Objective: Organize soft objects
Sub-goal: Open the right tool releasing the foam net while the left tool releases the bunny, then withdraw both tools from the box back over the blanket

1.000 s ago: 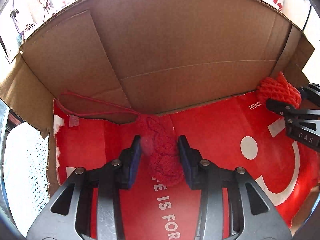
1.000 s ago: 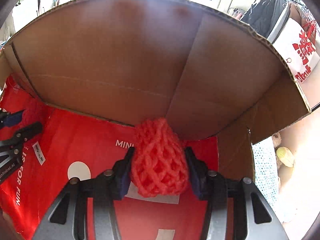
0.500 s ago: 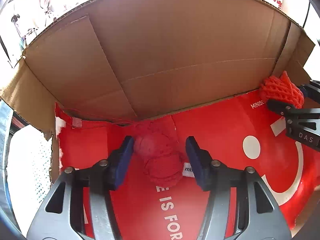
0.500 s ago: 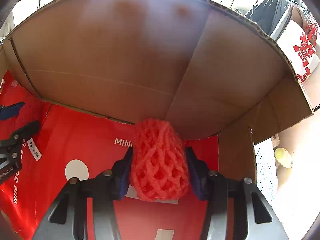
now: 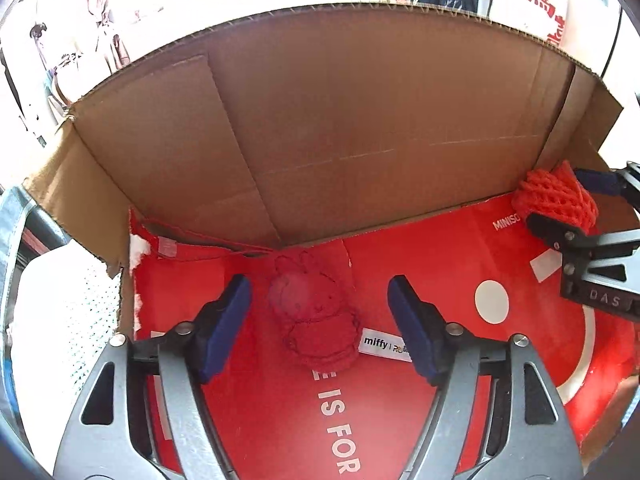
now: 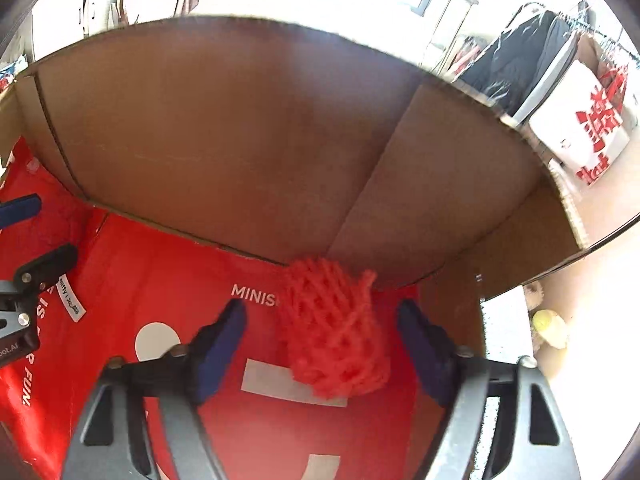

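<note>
both drops look done. left gripper [image 5: 319,322] has just been opening, jaws now spread wide with the red knitted bunny [image 5: 314,314] lying between them, clear gaps to both pads [image 5: 224,326], so it's let go. bunny lies flat on the red bag [image 5: 440,264] that lines the floor of the cardboard box [image 5: 360,120], near the back-left corner, long axis running roughly along the gripper's pointing line, ears toward the back wall, white tag [image 5: 386,345] sticking out beside it.

right gripper [image 6: 320,350] same story: jaws have just been opening, now released around the red foam net [image 6: 334,328]. the net sits on the bag close to the back-right corner, long axis also roughly along the fingers, bit nearer the right pad than the left, not pressed by either as far as i can see.

key geometry: each object lies straight ahead between its own jaws, the two well apart. i'd guess both grippers can pull straight back and up without snagging; the net is the tighter one.
</note>
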A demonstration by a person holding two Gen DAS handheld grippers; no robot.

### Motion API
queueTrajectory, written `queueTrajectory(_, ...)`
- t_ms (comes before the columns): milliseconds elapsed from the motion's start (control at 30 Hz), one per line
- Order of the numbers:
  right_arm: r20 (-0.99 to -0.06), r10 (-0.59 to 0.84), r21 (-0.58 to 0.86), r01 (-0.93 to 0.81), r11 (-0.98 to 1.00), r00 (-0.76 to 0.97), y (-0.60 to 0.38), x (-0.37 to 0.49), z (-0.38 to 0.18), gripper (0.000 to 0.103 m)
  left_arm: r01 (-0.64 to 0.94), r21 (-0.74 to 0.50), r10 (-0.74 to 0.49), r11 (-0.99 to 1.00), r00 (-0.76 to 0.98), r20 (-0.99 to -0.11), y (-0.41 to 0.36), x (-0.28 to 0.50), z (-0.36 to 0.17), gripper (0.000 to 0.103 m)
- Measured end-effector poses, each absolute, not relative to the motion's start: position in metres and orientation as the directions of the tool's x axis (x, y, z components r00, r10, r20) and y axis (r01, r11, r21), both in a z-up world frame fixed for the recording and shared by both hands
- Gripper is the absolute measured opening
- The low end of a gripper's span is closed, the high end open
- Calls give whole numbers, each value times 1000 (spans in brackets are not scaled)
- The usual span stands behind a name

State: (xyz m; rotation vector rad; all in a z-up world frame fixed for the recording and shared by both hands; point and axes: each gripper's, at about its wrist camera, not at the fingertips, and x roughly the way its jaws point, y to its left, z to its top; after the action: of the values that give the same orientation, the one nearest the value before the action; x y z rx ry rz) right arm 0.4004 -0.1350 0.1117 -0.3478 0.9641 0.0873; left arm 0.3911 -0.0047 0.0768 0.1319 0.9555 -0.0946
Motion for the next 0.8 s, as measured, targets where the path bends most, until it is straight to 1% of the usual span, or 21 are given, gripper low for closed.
queueTrajectory(133,-808,-72,-241,-217,946,585,-137,390,129,81,128,53,-34,990,596,-802,1,382,84,75)
queueTrajectory(267,-794,-54,-225,-209,952,606,-134,382,134,81,119,15,-63,993,619,-783,4,370,93,76)
queueTrajectory(333,-785,-42,-212,-204,956,618,-135,376,141,81,118,6,-71,993,637,-768,6,361,101,82)
queueTrajectory(367,-780,-36,-206,-202,958,625,-138,367,135,81,118,3,-74,993,644,-761,5,355,106,83)
queueTrajectory(433,-769,-18,-190,-201,961,639,-133,361,141,82,122,-9,-88,992,662,-744,7,346,119,84)
queueTrajectory(500,-756,1,-171,-198,965,655,-135,349,151,86,128,-15,-99,992,683,-724,5,337,131,88)
queueTrajectory(600,-730,34,-143,-202,969,682,-143,329,162,93,132,-9,-103,991,723,-684,8,316,149,89)
queueTrajectory(667,-712,48,-131,-200,971,700,-147,319,170,93,138,-7,-109,990,748,-655,10,304,162,89)
queueTrajectory(733,-687,62,-121,-198,973,724,-151,302,182,93,146,-23,-128,989,774,-620,11,290,173,92)
queueTrajectory(800,-654,67,-126,-195,973,753,-166,292,190,96,152,-33,-142,988,796,-588,6,281,182,93)
